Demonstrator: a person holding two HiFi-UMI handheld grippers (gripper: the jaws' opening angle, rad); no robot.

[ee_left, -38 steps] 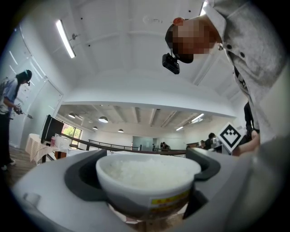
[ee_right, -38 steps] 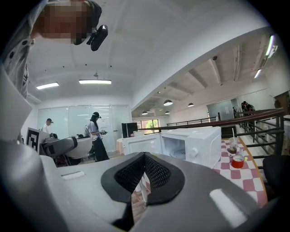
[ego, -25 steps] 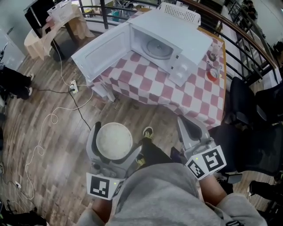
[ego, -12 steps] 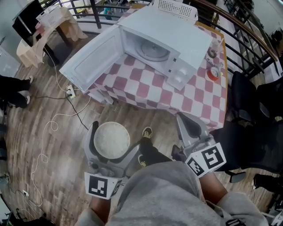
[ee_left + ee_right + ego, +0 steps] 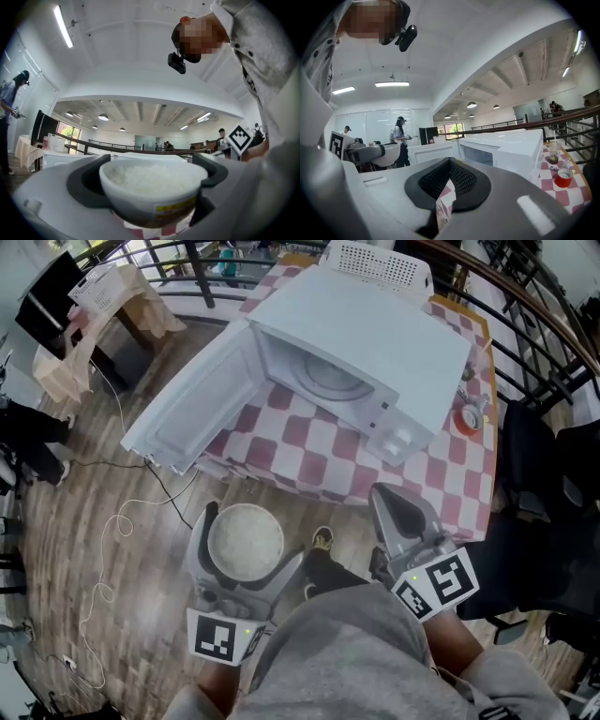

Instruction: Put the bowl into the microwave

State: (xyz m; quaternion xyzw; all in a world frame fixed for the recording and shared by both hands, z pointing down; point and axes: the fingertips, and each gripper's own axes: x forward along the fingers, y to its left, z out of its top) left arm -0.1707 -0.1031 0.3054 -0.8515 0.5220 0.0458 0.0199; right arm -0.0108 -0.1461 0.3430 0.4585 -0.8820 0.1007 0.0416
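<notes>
Left gripper (image 5: 246,536) was clamped on the bowl (image 5: 246,544), one jaw on each side of its wall. It was held level, which made sense as the bowl was full of rice. The bowl was well short of the microwave (image 5: 384,334), out over the floor in front of the table (image 5: 309,442) and not yet at the opening. The door (image 5: 187,413) stood wide open to the left of the microwave and the turntable (image 5: 328,374) was bare, so the way in looked free. Right gripper (image 5: 394,502) was empty with its jaws pressed together, low in front of the microwave's control-panel end, probably spare for the door.
</notes>
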